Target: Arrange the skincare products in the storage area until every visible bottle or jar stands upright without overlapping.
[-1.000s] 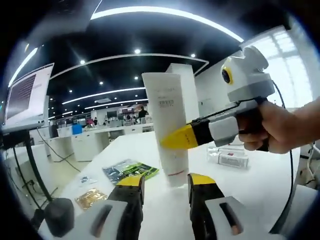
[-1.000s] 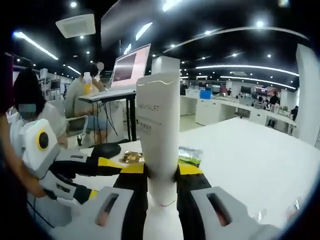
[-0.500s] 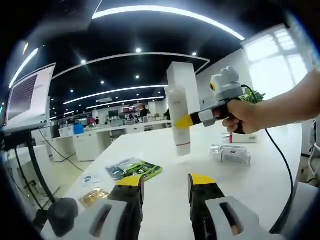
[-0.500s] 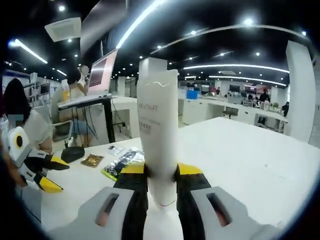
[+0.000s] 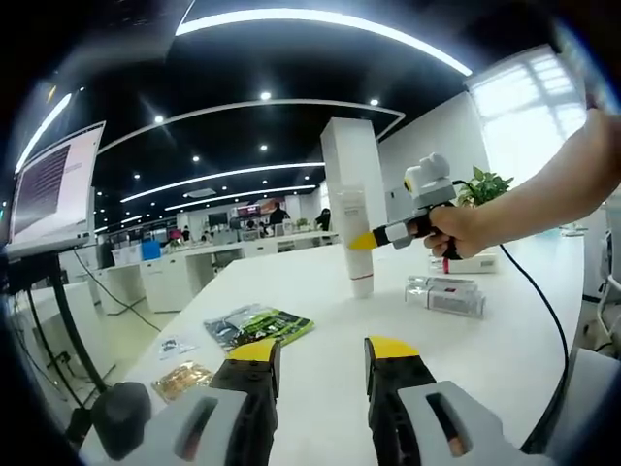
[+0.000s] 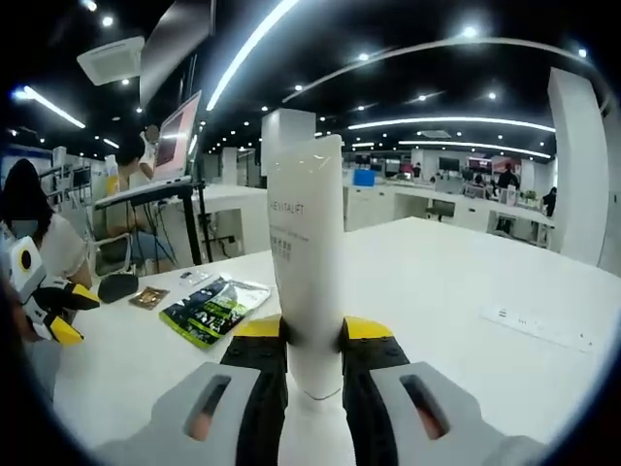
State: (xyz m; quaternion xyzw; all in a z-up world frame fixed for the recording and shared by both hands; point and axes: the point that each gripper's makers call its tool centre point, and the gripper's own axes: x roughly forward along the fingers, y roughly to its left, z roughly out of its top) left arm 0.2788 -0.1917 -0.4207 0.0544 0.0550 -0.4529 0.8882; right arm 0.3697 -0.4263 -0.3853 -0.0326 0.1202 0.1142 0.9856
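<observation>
On the white table: everything listed below is seen, from largest to smallest.

Table (image 5: 320,320): a long white surface is seen in both views, with an office of desks and ceiling lights behind it.

White tube (image 6: 307,262): it is held upright between the right gripper's yellow-tipped jaws, cap end down, rising from between them in the right gripper view. Grey lettering is printed on its front. In the left gripper view the same tube (image 5: 355,243) is seen well away across the table, with its cap end at or just above the table surface; contact with the table cannot be told.

Right gripper (image 6: 310,335): its jaws are clamped on the lower part of the white tube, one pressed to each side. In the left gripper view it (image 5: 361,240) is seen from the side, held by a person's hand (image 5: 461,231), its yellow tip against the tube.

Left gripper (image 5: 320,351): its jaws are held apart with nothing between them, low over the near part of the table and well apart from the tube. In the right gripper view it (image 6: 60,316) is seen at the far left edge, jaws parted.

Green-and-black packet (image 5: 254,327): it is laid flat on the table, ahead of the left gripper and to the left of the tube.

Boxed product (image 5: 446,294): a small white-and-clear pack is laid flat on the table, near the tube.

Gold sachet (image 5: 179,381): it is laid flat near the table edge, beside the green-and-black packet.
</observation>
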